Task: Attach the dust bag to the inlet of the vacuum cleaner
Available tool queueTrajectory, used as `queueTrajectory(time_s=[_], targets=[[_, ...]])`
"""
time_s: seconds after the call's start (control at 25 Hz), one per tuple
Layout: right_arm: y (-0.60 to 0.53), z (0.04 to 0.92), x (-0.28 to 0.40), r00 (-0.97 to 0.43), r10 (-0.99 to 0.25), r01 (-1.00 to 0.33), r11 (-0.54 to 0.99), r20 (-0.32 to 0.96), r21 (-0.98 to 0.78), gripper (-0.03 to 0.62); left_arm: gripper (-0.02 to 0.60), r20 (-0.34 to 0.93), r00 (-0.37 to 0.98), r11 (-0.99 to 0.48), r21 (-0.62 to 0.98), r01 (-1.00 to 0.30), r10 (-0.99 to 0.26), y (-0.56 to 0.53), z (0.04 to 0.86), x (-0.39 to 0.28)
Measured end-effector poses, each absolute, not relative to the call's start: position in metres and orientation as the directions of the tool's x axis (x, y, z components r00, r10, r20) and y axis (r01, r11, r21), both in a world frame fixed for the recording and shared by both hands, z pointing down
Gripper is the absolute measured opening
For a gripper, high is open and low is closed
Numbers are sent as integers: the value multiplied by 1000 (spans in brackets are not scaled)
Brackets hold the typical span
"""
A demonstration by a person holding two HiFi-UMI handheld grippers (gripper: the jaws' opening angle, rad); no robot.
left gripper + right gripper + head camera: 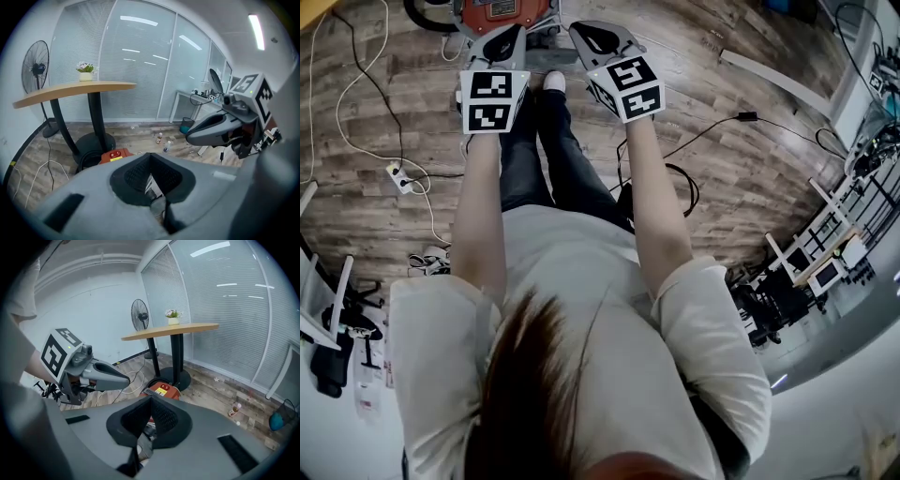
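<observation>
Holding grey left gripper (508,37) and grey right gripper (598,39) pressed together, empty, side by side over orange canister vacuum cleaner (492,13) on wood-plank floor (750,84); behind, black round table base (93,142); leftward, loose white cable (354,111).

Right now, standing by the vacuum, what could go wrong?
The left gripper and right gripper have fingers shut on nothing, and no dust bag is in view, so reaching for the orange vacuum cleaner may achieve nothing. The white power strip and its cable, to your left, could trip you.
</observation>
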State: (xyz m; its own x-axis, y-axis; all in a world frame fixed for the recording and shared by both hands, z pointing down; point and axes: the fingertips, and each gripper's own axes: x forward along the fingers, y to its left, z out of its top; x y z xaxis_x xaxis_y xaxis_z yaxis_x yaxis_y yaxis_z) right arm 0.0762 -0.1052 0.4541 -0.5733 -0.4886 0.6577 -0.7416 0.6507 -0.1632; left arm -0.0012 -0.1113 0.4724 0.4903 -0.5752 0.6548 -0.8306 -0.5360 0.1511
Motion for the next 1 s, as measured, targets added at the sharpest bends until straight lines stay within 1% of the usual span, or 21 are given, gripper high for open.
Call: queueTrajectory(time_s=[0.2,0.4,1.0], targets=[[-102,432,76,-569,-497,-715,692,655,-96,2,17,632,495,-545,135,-828,-596,-109,452,1],[-98,413,72,-568,-517,-709,702,640,-63,2,17,608,500,-555,115,-824,-617,-106,434,-1],[-91,334,74,-553,-661,-798,596,507,-94,2,17,514,483,-517,86,-852,-709,-94,360,-18]])
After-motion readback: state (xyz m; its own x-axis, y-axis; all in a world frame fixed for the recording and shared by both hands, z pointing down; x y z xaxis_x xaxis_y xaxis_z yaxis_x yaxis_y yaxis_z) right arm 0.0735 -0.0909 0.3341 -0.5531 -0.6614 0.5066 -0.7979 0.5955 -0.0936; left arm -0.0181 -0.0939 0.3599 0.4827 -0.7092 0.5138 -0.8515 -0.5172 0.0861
